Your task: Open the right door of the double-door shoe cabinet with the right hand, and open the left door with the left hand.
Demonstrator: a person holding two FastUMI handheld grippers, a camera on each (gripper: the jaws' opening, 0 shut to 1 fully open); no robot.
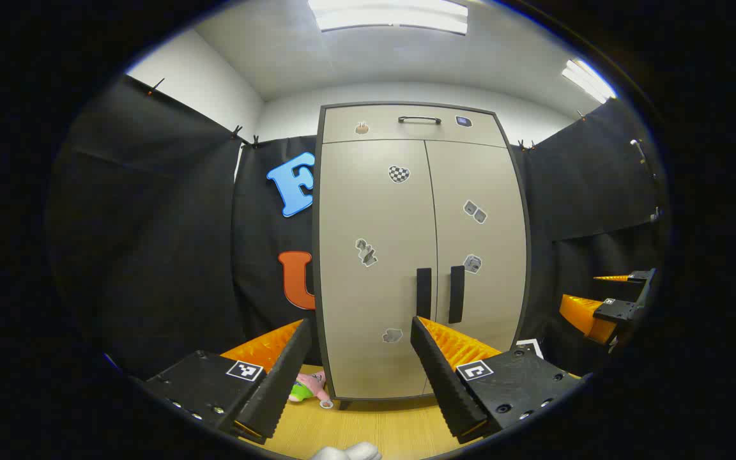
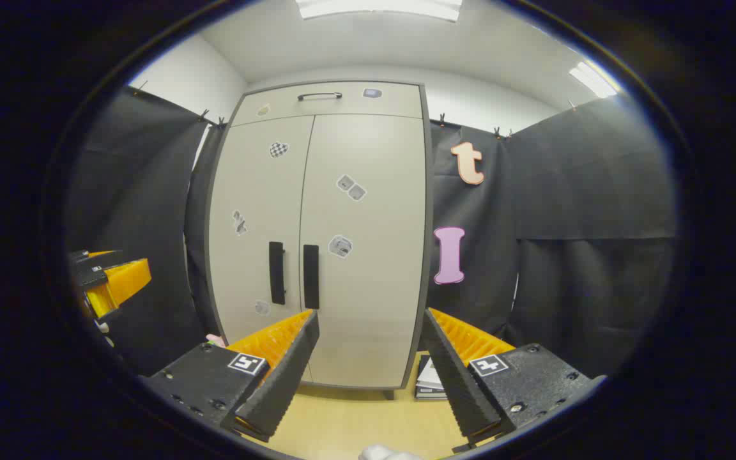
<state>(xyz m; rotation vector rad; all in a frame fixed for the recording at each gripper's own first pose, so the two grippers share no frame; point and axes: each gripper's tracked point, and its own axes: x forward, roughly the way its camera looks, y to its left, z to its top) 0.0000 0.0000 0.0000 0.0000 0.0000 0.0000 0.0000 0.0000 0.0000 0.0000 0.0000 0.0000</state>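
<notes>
The shoe cabinet [image 1: 419, 255] stands upright against the black cloth wall [image 1: 151, 243], straight ahead in both views, with both doors shut. The left door [image 1: 374, 255] and right door [image 1: 480, 255] meet at a centre seam, and the left handle [image 1: 423, 293] and right handle [image 1: 457, 294], two dark vertical bars, sit just beside that seam low on the doors. A drawer front [image 1: 413, 124] with a horizontal pull runs across the top, and small stickers [image 1: 398, 173] dot the panels.

The cabinet rests on short feet on a pale wooden floor [image 1: 374, 428]. A pink plush toy [image 1: 310, 385] lies on the floor at the cabinet's lower left corner, and in the right gripper view a stack of papers [image 2: 430, 380] lies at its lower right corner.

The left gripper [image 1: 361, 329] has its jaws spread wide with nothing between them, apart from the doors. The right gripper [image 2: 371, 322] is likewise wide open and holds nothing. Bare floor lies between both grippers and the cabinet front.
</notes>
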